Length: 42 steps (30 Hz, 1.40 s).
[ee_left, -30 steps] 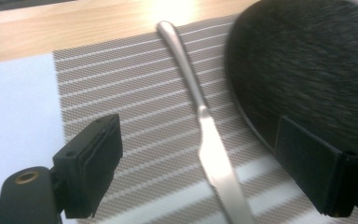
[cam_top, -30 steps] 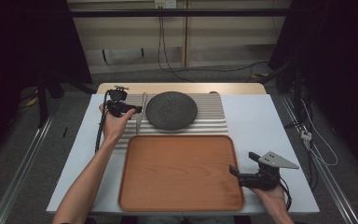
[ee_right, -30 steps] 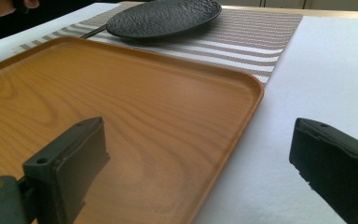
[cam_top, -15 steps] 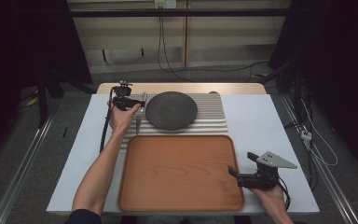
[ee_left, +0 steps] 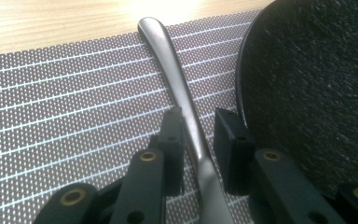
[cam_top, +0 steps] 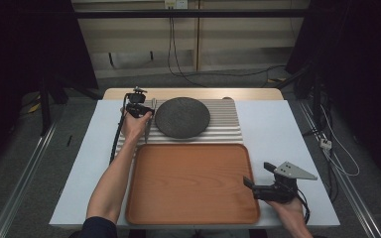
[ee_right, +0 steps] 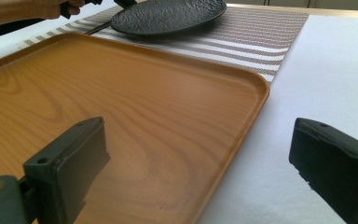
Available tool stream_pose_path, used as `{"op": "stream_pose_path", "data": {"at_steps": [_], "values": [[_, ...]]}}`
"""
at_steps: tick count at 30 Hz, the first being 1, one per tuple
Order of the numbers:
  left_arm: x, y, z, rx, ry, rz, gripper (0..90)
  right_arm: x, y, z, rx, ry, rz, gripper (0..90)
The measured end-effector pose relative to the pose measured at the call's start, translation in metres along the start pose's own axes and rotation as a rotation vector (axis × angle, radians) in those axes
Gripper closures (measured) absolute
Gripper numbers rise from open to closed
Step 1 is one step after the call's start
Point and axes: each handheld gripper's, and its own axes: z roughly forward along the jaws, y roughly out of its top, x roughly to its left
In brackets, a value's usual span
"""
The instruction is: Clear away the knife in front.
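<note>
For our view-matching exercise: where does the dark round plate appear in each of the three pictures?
High view: the dark round plate lies upper centre, on the striped mat.
Left gripper view: plate at the right, beside the metal utensil handle.
Right gripper view: plate at top, beyond the wooden tray.
Shared landmark: the striped mat.

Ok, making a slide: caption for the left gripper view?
Left gripper open astride a metal handle on the striped mat, beside a dark plate.
</note>
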Motion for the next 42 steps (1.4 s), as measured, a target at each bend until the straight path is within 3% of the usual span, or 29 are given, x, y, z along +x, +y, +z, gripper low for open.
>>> {"op": "stream_pose_path", "data": {"at_steps": [4,13,20,23,26,30,36,42], "values": [[-0.001,-0.001,0.003,0.028,0.009,0.005,75.4,0.000,0.000,0.000,0.000,-0.002,0.000,4.1],[-0.003,0.000,0.004,0.022,0.040,0.004,78.7,0.000,0.000,0.000,0.000,-0.005,-0.001,4.1],[0.003,-0.002,-0.003,0.077,0.030,0.040,79.8,0.001,0.000,0.000,0.005,-0.003,-0.008,4.0],[0.006,-0.006,-0.011,0.111,0.005,0.047,79.8,0.001,0.000,0.001,0.005,-0.005,-0.006,4.0],[0.008,-0.018,-0.018,0.080,-0.013,0.037,79.8,0.001,0.000,0.001,0.008,-0.007,-0.009,4.0],[0.007,-0.027,-0.029,0.102,-0.020,0.064,79.8,0.001,0.000,0.001,0.008,-0.009,-0.007,4.1],[0.007,-0.032,-0.039,0.164,-0.036,0.080,79.8,0.003,0.001,0.002,0.011,-0.012,-0.014,4.1],[0.007,-0.029,-0.035,0.152,-0.039,0.075,79.0,0.001,0.000,0.003,0.013,-0.010,-0.011,4.0]]}}
